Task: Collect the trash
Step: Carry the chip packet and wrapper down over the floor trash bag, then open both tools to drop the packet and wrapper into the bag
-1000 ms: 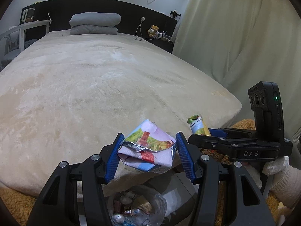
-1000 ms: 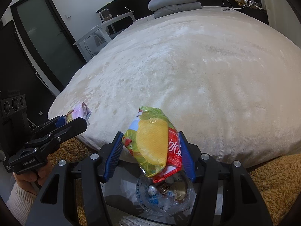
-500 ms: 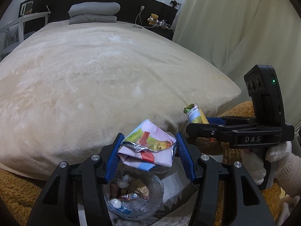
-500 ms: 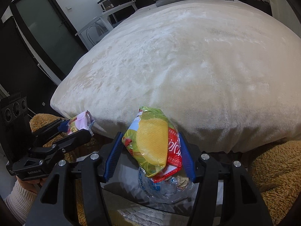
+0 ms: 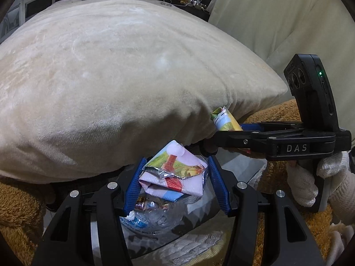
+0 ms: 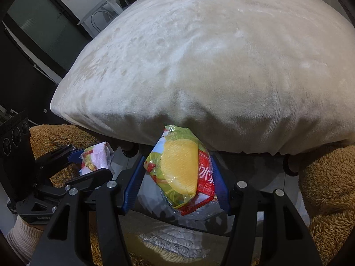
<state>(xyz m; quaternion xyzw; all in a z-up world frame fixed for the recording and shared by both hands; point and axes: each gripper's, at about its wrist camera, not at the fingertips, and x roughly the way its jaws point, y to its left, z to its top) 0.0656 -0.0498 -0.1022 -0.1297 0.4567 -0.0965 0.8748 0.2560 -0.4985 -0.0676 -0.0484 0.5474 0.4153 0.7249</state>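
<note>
Both wrappers are over the trash bag (image 5: 153, 217) by the bed (image 5: 124, 77): left gripper (image 5: 175, 184) clamped on the pink wrapper (image 5: 175, 175), right gripper (image 6: 177, 177) on the yellow one (image 6: 182, 168). Let go off-centre and they'll probably hit the floor.

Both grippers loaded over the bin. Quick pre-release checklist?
1. Left gripper gripping the crumpled pink wrapper: ok.
2. Right gripper gripping the green and yellow snack bag: ok.
3. Trash bag under the pink wrapper: ok, the clear liner with litter shows below it.
4. Trash bag under the snack bag: cannot tell, the bag hides most of the opening.
5. Grippers apart from each other: ok, side by side with a gap.
6. Blanket edge clear of the drop path: cannot tell.
</note>
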